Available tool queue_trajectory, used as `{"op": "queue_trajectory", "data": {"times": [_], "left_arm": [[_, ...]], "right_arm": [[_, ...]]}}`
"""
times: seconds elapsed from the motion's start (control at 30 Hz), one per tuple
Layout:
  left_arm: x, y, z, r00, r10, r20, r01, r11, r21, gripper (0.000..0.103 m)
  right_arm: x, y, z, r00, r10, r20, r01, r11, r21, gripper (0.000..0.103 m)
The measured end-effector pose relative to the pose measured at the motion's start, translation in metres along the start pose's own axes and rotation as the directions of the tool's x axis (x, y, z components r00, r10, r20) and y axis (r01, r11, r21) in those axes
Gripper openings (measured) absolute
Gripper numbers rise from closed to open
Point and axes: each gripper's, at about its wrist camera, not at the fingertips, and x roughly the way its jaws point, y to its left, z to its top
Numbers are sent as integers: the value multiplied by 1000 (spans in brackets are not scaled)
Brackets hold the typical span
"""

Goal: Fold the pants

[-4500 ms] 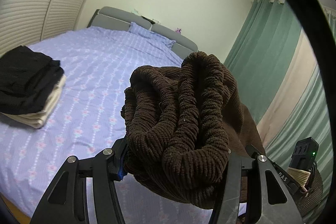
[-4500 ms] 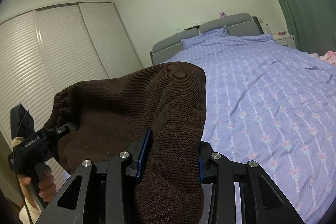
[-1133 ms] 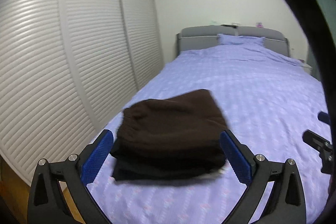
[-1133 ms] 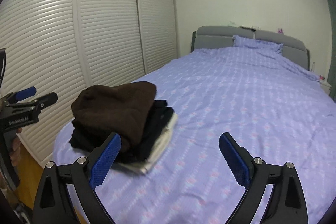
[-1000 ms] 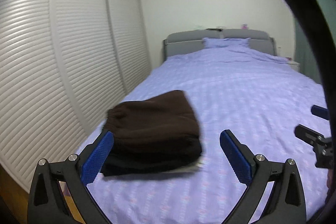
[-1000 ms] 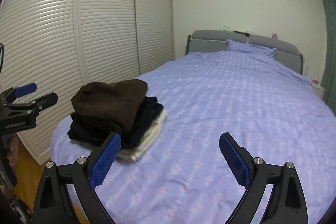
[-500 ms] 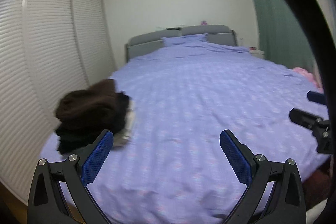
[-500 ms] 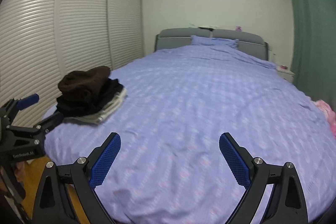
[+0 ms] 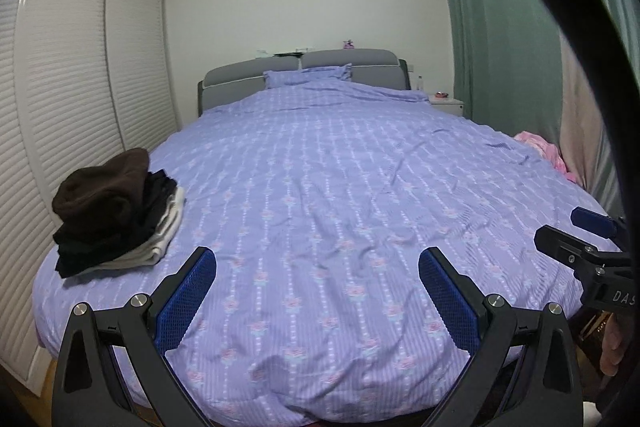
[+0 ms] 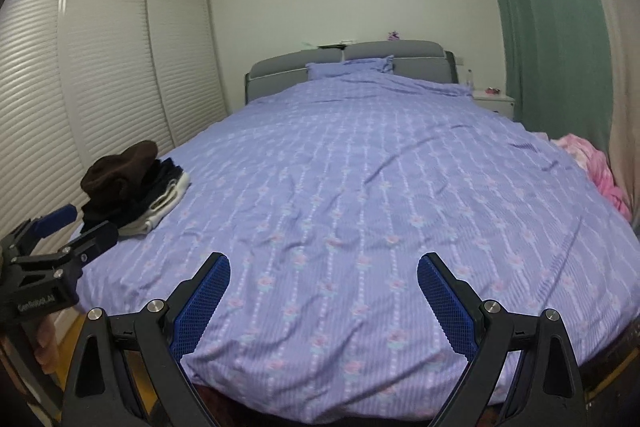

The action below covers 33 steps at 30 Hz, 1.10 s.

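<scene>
The folded brown pants (image 9: 104, 187) lie on top of a stack of folded black and cream clothes (image 9: 160, 231) at the left front corner of the bed; they also show in the right wrist view (image 10: 120, 171). My left gripper (image 9: 316, 267) is open and empty above the foot of the bed, and it appears at the left edge of the right wrist view (image 10: 64, 231). My right gripper (image 10: 322, 275) is open and empty, and it shows at the right edge of the left wrist view (image 9: 576, 239).
The bed (image 9: 340, 187) has a purple flowered cover, a pillow (image 9: 308, 77) and a grey headboard. A pink garment (image 10: 600, 171) lies at the bed's right edge. Slatted wardrobe doors (image 10: 100, 67) stand on the left, green curtains (image 10: 552, 27) on the right.
Both grippers let go of the brown pants, which now lie on the stack. Both grippers have opened, pulled back and swung right toward the foot of the bed.
</scene>
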Motion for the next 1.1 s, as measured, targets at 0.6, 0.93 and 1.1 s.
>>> {"op": "queue_trajectory", "data": {"times": [0.6, 0.93, 1.1], "left_arm": [[11, -2, -10, 1000, -16, -7, 16, 998, -68, 103], [6, -10, -12, 1000, -14, -5, 13, 999, -47, 103], [4, -12, -12, 1000, -29, -1, 29, 999, -42, 103]], "right_arm": [[5, -11, -15, 997, -75, -4, 74, 997, -21, 96], [4, -7, -18, 997, -75, 3, 75, 997, -36, 96], [2, -10, -18, 998, -70, 5, 70, 997, -24, 96]]}}
